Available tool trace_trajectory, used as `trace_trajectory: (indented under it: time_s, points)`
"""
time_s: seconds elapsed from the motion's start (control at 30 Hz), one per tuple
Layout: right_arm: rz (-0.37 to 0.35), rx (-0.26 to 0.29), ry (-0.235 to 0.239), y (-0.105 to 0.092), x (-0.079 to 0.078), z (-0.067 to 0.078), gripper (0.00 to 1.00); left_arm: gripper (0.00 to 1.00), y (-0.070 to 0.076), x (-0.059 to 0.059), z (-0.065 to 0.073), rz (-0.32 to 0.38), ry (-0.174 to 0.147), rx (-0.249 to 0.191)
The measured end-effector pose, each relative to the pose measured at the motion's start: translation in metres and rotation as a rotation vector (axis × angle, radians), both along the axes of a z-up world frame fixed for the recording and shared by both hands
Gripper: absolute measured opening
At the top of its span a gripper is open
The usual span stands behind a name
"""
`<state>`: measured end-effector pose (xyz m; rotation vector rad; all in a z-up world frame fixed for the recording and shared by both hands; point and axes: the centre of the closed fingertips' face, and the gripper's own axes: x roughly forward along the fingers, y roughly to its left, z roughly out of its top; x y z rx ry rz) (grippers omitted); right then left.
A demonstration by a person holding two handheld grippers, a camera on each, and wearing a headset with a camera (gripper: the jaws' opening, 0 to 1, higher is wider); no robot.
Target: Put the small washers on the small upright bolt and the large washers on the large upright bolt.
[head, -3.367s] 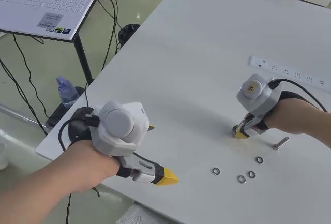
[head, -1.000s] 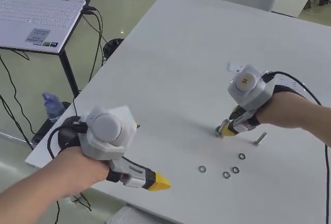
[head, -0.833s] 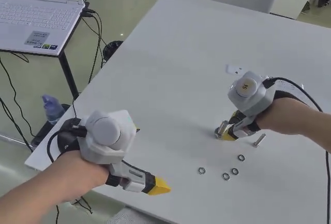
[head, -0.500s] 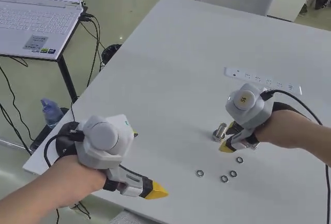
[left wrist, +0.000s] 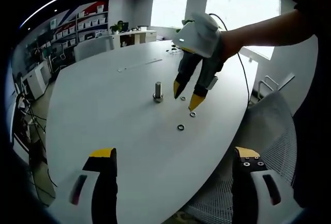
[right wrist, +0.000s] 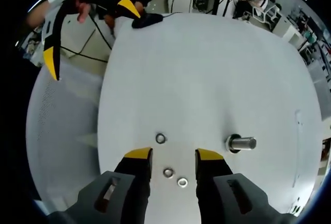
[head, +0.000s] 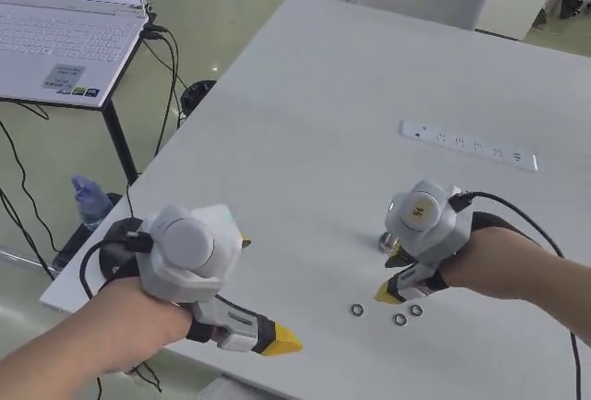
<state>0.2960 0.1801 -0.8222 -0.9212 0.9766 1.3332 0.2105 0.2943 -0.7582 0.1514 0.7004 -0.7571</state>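
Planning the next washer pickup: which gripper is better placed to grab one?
Right. The right gripper hangs open just over the washers, beside the upright bolt; the left gripper is well away from them.

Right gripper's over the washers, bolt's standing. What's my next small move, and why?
Probably lower the right gripper onto the washer lying between its open jaws and close on it: the upright bolt beside it looks bare, and the washers in view lie loose on the table.

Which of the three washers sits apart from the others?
The lone washer just ahead of the right gripper; the other two washers lie close together between its open jaws.
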Motion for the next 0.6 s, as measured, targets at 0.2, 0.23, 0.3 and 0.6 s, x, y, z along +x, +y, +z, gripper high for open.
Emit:
trace_trajectory:
  time_s: [0.2,0.23,0.3,0.6]
  points:
    - [0.015,0.005,0.001,0.003,-0.010,-0.004,0.34,0.92,0.000,-0.001,0.002,0.006,-0.004,-0.007]
    - [0.014,0.013,0.006,0.004,-0.011,-0.004,0.34,0.92,0.000,-0.002,0.001,0.004,-0.002,-0.002]
    - [0.014,0.017,0.010,0.005,-0.012,-0.007,0.35,0.92,0.001,-0.003,0.001,0.001,-0.002,0.002]
    - [0.003,0.021,0.035,0.008,-0.020,-0.021,0.34,0.92,0.001,-0.002,0.005,0.007,-0.007,-0.014]
